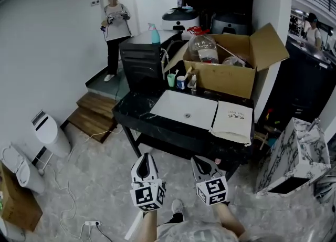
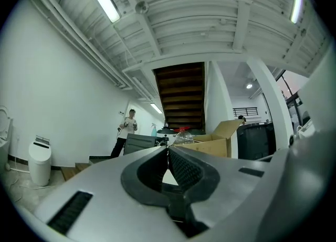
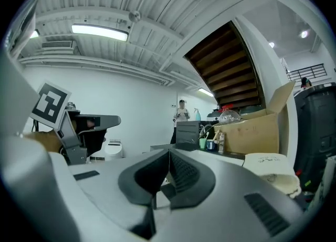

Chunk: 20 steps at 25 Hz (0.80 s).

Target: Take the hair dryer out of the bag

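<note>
A cream cloth bag (image 1: 232, 122) with dark print lies flat on the right end of the black table (image 1: 134, 111); the right gripper view also shows the bag (image 3: 270, 165). No hair dryer shows in any view. My left gripper (image 1: 145, 158) and right gripper (image 1: 199, 160) are side by side at the bottom of the head view, short of the table's near edge and pointing toward it. The left gripper (image 2: 168, 149) is shut with nothing between its jaws. The right gripper (image 3: 169, 151) is shut and empty too.
A white basin (image 1: 185, 108) is set into the table beside the bag. Behind it stand cups (image 1: 171, 80) and an open cardboard box (image 1: 231, 70) holding a clear container (image 1: 203, 48). A marble-patterned box (image 1: 294, 157) stands at the right, wooden steps (image 1: 97, 111) and a white bin (image 1: 50, 133) at the left. A person (image 1: 114, 31) stands at the back.
</note>
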Motion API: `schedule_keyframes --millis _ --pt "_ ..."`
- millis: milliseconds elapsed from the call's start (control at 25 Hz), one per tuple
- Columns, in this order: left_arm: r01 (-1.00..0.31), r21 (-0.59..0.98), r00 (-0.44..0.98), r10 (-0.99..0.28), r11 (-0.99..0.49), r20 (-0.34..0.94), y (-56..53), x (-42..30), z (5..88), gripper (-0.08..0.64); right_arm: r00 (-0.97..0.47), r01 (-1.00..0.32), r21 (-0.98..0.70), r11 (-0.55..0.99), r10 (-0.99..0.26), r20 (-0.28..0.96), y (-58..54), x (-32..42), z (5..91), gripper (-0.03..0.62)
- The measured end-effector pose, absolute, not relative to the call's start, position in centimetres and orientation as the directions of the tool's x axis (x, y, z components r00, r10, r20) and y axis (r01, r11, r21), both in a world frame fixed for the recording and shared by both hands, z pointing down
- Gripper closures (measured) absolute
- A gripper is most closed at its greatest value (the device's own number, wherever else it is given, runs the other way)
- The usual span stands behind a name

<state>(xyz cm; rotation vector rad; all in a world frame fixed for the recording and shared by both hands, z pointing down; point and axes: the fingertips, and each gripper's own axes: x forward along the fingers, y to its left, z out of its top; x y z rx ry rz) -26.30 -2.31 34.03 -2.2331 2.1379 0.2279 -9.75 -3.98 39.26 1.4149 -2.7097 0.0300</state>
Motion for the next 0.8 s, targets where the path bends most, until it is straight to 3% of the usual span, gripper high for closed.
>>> schedule_keyframes --millis 400,800 --pt "-0.996 0.063 0.056 -0.989 -0.066 -0.139 -16.9 -31.5 33.2 0.528 -0.553 -0.831 0.038 0.555 -0.832 0.045 -19.3 -15.2 37.0 0.561" --pt "-0.995 0.072 0.059 -0.994 -0.065 -0.091 -22.3 -33.0 34.7 0.528 -0.557 -0.829 0.026 0.559 -0.829 0.051 -25.2 -17.8 37.5 0.561"
